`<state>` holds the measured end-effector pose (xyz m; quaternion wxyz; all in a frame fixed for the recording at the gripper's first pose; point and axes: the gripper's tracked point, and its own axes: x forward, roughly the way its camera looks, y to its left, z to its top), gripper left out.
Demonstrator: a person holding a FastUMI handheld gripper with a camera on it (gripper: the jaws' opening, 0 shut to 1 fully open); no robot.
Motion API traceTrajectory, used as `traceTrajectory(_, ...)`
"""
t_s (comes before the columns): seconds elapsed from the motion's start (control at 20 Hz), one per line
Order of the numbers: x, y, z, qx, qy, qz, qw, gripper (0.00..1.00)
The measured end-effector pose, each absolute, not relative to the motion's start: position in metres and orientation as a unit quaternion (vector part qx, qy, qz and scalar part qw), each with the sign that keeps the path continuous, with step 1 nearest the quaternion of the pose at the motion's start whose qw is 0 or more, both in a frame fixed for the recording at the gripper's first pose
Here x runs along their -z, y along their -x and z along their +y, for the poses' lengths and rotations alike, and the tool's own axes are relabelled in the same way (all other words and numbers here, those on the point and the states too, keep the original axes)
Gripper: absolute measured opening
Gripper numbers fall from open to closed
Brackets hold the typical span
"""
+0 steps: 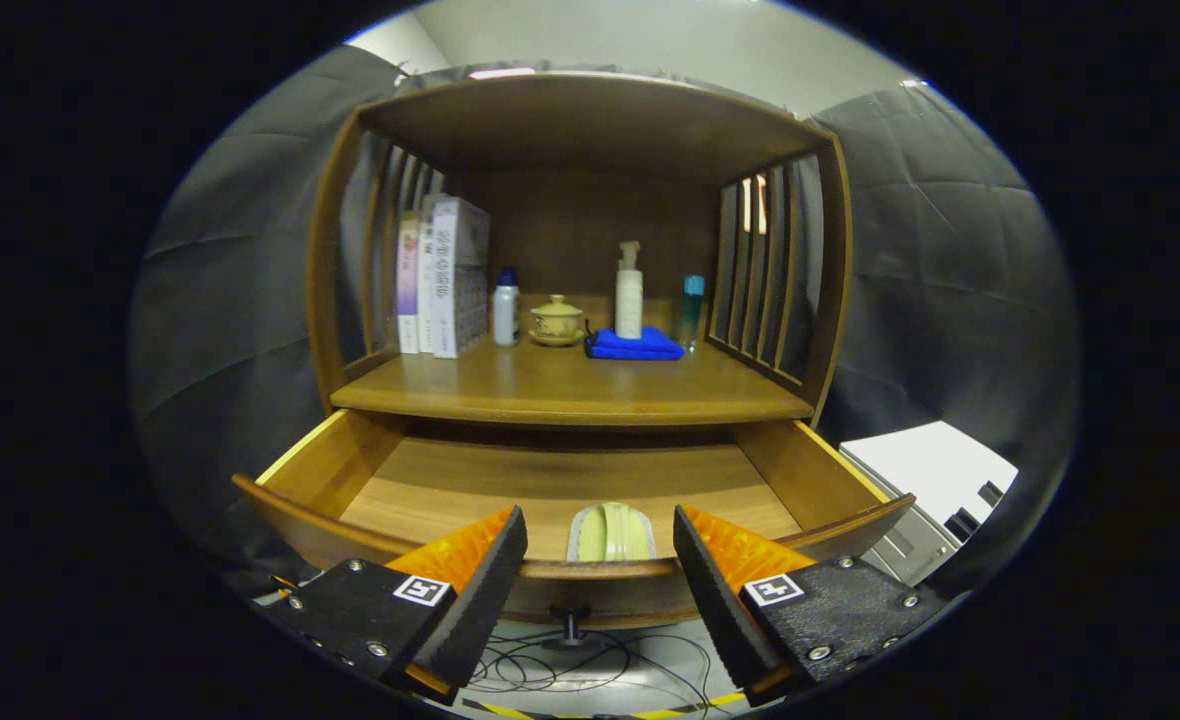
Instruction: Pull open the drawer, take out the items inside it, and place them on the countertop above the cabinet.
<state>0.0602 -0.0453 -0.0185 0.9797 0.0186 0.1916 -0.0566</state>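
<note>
Drawer [560, 480] open, pale dish [610, 532] inside; tongs [600, 560] released; bottles [629, 292] on countertop [570, 385].

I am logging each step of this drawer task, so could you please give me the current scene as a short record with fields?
drawer: pulled open, knob on its front
item in drawer: pale green object, near the front wall, seen between the fingers
gripper: open, fingers apart in front of the drawer, holding nothing
countertop: books, white bottle, lidded cup, blue cloth with pump bottle on it, teal bottle
step: item not yet taken out
</note>
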Motion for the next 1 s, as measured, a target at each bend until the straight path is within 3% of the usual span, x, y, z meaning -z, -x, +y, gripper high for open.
traceTrajectory(0.35,0.066,-0.097,-0.068,0.095,-0.044,0.304,0.947,0.92)
traceTrajectory(0.75,0.113,-0.116,-0.079,0.093,-0.003,0.418,0.904,0.89)
traceTrajectory(0.95,0.132,-0.115,-0.062,0.062,-0.033,0.459,0.886,0.69)
traceTrajectory(1.0,0.134,-0.116,-0.054,0.055,-0.047,0.458,0.886,0.57)
